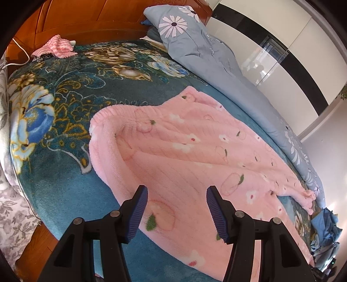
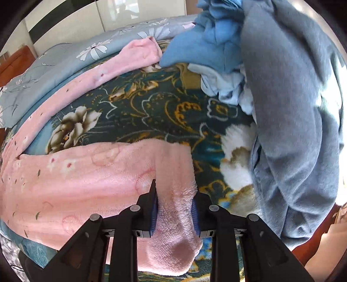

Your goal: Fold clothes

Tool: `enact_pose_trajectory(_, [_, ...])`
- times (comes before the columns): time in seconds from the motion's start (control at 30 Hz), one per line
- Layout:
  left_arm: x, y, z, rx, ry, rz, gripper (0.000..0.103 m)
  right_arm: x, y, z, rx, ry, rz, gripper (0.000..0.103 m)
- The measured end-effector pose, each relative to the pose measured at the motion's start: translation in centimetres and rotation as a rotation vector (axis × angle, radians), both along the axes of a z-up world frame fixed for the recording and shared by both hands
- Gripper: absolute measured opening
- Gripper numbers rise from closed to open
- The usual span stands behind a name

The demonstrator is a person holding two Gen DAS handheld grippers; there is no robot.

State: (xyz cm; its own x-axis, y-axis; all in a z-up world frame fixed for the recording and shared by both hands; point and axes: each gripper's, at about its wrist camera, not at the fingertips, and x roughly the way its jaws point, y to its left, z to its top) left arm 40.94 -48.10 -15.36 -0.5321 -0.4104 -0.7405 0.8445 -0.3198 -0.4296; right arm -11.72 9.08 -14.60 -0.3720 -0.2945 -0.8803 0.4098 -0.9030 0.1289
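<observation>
**Soft fleece, one end gripped**

Left wrist view: the left tool (image 1: 176,208) is hovering released over the pink fleece pyjama (image 1: 184,151), lying on the bed (image 1: 65,130) just ahead.

Right wrist view: the right tool (image 2: 174,208) is pinching its plush, floppy leg end; grab hems.

fluffy pink fleece garment (image 1: 186,156), plush teal floral blanket (image 1: 65,104), glossy wooden headboard (image 1: 86,19), smooth cotton duvet (image 1: 195,50)

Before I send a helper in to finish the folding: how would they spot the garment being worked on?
On the bed's dark teal floral blanket, beside the long grey-blue daisy duvet, lies a fluffy pink garment, spread flat. Unlike the small striped pink cloth by the headboard and the blue clothes pile, it bears peach and white-flower prints.
</observation>
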Motion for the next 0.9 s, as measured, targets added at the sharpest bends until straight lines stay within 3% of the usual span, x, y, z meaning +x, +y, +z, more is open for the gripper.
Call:
enact_pose_trajectory(0.03, [0.2, -0.1, 0.1, -0.003, -0.002, 0.005, 0.06, 0.1, 0.7, 0.3, -0.027, -0.001, -0.021, 0.036])
enact_pose_trajectory(0.2, [1.7, -0.9, -0.3, -0.005, 0.001, 0.047, 0.061, 2.6, 5.5, 2.9, -0.217, 0.025, -0.152, 0.043])
enact_pose_trajectory(0.33, [4.2, -1.9, -2.1, 0.05, 0.005, 0.14, 0.061, 5.3, 9.1, 0.4, -0.437, -0.085, -0.237, 0.049])
enact_pose_trajectory(0.43, [5.7, -3.0, -3.3, 0.116, 0.075, 0.192, 0.061, 6.4, 11.2, -2.4, -0.596, -0.187, -0.31, 0.049])
enact_pose_trajectory(0.57, [6.2, -4.4, -4.4, 0.182, 0.15, 0.19, 0.061, 6.2, 11.1, -4.3, -0.645, -0.237, -0.386, 0.049])
enact_pose_trajectory(0.77, [5.5, -5.4, -4.9, 0.22, 0.226, 0.18, 0.061, 6.1, 8.2, -3.6, -0.653, -0.245, -0.333, 0.051])
enact_pose_trajectory(0.87, [5.6, -5.6, -4.9, 0.22, 0.274, 0.187, 0.059, 6.0, 7.7, -2.9, -0.676, -0.196, -0.347, 0.038])
enact_pose_trajectory(0.9, [5.7, -5.7, -4.9, 0.217, 0.29, 0.192, 0.055, 6.0, 7.6, -2.6, -0.693, -0.186, -0.36, 0.024])
